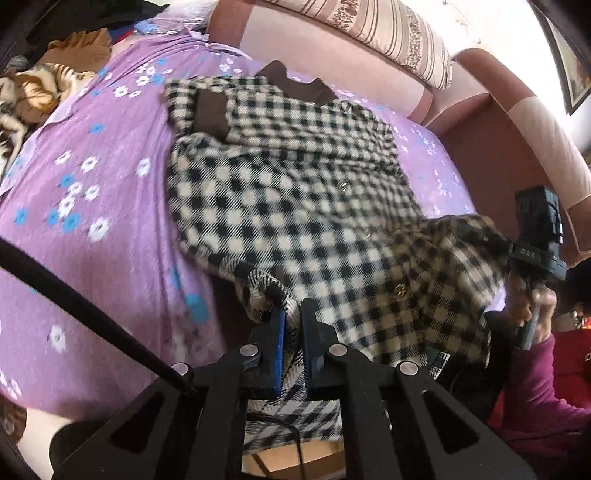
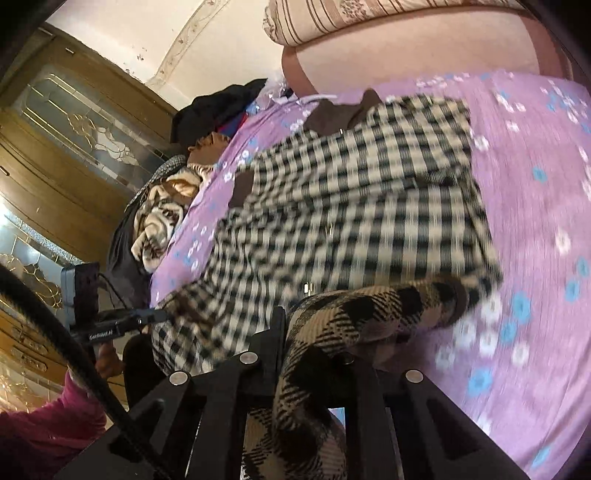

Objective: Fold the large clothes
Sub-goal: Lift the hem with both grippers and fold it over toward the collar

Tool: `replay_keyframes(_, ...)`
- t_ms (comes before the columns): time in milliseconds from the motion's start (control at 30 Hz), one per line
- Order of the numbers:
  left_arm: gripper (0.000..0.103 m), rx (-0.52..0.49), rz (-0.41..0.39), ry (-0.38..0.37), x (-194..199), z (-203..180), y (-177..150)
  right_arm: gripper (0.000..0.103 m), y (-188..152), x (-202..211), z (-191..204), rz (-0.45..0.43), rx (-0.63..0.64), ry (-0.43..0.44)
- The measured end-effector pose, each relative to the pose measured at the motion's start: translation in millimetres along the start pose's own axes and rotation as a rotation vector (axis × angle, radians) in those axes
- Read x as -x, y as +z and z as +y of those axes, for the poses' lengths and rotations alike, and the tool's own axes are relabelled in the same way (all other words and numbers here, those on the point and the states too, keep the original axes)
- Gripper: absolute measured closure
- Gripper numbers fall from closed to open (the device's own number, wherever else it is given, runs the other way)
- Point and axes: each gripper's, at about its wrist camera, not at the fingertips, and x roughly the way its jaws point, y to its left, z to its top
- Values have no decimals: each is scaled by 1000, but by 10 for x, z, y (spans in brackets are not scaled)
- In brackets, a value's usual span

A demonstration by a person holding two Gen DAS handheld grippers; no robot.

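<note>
A black-and-cream checked coat (image 1: 295, 177) with a brown collar and cuffs lies spread on a purple flowered bedsheet (image 1: 92, 192). My left gripper (image 1: 291, 328) is at the coat's near hem, its blue pads shut on a fold of the fabric. To the right, my right gripper (image 1: 511, 254) holds the other hem corner raised off the bed. In the right wrist view the coat (image 2: 351, 192) stretches ahead, and its lifted edge drapes over my right gripper (image 2: 310, 332), hiding one finger. The left gripper (image 2: 155, 317) shows at the left, clamped on the hem.
A striped pillow (image 1: 388, 33) leans on the pink headboard (image 1: 480, 122) behind the coat. A heap of other clothes (image 1: 33, 96) lies at the bed's far left. A wooden wardrobe (image 2: 55, 147) stands beyond it. A person's magenta sleeve (image 1: 535, 387) is at lower right.
</note>
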Motion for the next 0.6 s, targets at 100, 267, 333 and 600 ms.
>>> replay_keyframes(100,96,10,-30,-28,7,-19,250,91,261,-10,-69,-25,-6,-7)
replay_keyframes(267,96,80,-93,-84,-23,130,902,91,845,-100,-243,-66,-38,-58)
replay_keyframes(333,96,138,-132,-78,-104,287,1265,91,1150,-183,-399,-97,-77,-82)
replay_keyframes(600,83,461,-205,-66,-900,1291,2119,90,2048,-802,-1346,-155,-306,-165)
